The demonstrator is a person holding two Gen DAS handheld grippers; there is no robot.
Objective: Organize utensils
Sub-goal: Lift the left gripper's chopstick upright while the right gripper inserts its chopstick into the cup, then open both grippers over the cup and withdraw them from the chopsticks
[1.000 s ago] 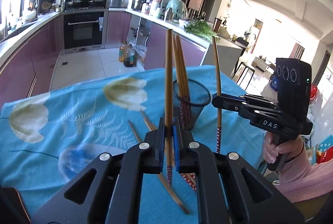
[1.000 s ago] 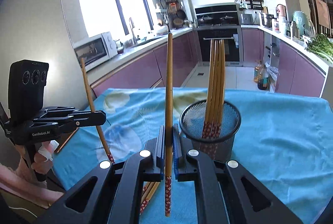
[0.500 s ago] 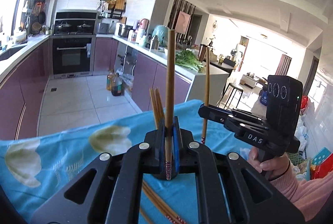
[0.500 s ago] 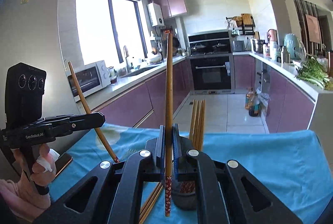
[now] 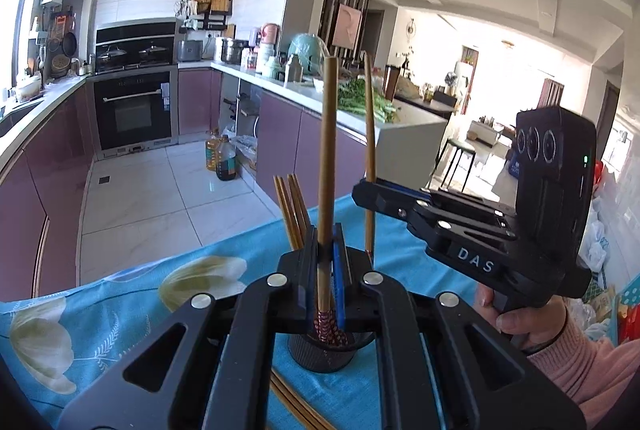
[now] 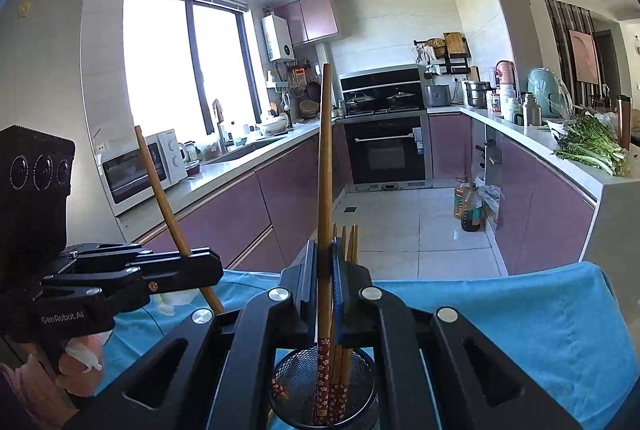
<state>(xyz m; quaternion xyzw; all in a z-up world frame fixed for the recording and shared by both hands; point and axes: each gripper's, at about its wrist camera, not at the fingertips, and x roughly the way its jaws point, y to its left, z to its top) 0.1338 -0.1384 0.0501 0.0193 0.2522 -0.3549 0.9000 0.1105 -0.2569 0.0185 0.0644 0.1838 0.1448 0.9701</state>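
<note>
The left gripper (image 5: 327, 262) and right gripper (image 6: 325, 272), each clamped on an upright chopstick (image 5: 327, 166), now hang higher, above the mesh holder (image 6: 298, 376) on the blue-clothed bench (image 6: 540, 334), nearer than before.

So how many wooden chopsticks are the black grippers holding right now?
2. One brown wooden chopstick stands clamped in the left gripper, a second chopstick in the right gripper, both near the black mesh cup. Other chopsticks sit in that cup, not held.
</note>
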